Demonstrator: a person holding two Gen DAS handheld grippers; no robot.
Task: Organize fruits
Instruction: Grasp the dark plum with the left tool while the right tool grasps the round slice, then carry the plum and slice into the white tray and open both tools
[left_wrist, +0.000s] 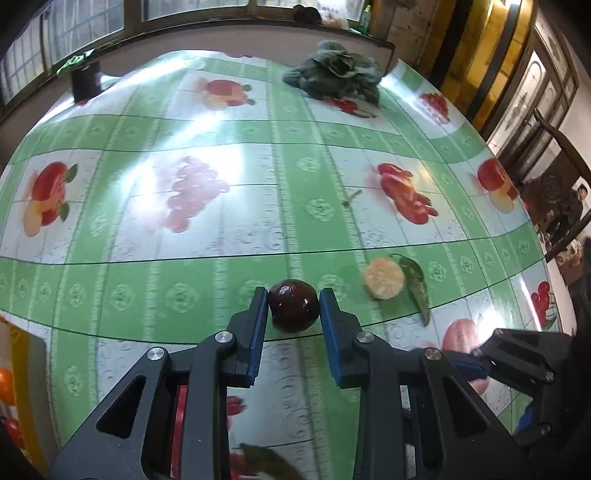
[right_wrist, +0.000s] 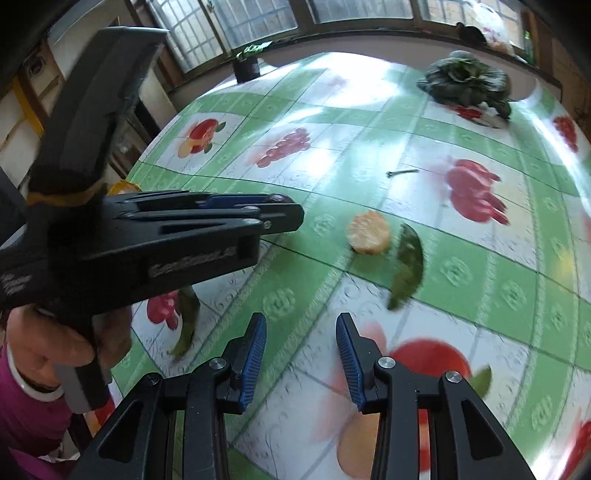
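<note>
The left gripper (left_wrist: 293, 308) has a dark red, plum-like fruit (left_wrist: 293, 305) squarely between its blue pads, and the pads look to be touching both flanks of it, so it reads as a pinch on the fruit, though the fisheye bend at the contact line makes it hard to swear the pressure is firm. The fruit rests on the bench (left_wrist: 229, 236), on the green band of the printed oilcloth toward the near edge, and being round it offers no long axis to line up with. Just beside it, toward the right edge, lies a pale peeled citrus (left_wrist: 383, 283) with a green leaf (left_wrist: 416, 286) touching its far side. The right gripper (right_wrist: 301, 354) hangs above the near part of the bench with its jaws spread and nothing between them; the citrus (right_wrist: 368, 232) lies ahead of it and slightly to its right, clear of the left one. The right hand therefore seems the nearer and freer for that fruit. A leafy vegetable (left_wrist: 334, 75) sits at the far edge, well apart.
</note>
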